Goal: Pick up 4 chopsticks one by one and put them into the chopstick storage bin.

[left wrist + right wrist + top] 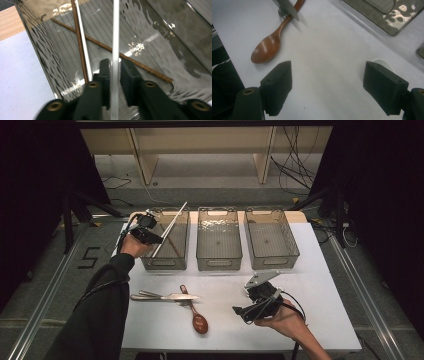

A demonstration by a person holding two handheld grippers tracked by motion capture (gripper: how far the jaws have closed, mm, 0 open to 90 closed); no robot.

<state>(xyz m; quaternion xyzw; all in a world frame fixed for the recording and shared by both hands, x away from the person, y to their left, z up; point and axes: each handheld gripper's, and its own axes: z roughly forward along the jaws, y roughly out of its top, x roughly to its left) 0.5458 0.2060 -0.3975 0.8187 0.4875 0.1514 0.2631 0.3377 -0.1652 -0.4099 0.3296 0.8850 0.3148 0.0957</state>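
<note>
White surface (320,285) held three bins; left gripper (114,65), upper left, loosely straddled white chopstick (115,37) over left bin (181,261) for drop; right gripper (328,87) gaped empty.

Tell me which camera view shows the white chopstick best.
The left gripper view: the white chopstick runs up between that tool's jaws, over the left bin. In the high view it is a thin slanted line at the same bin.
</note>
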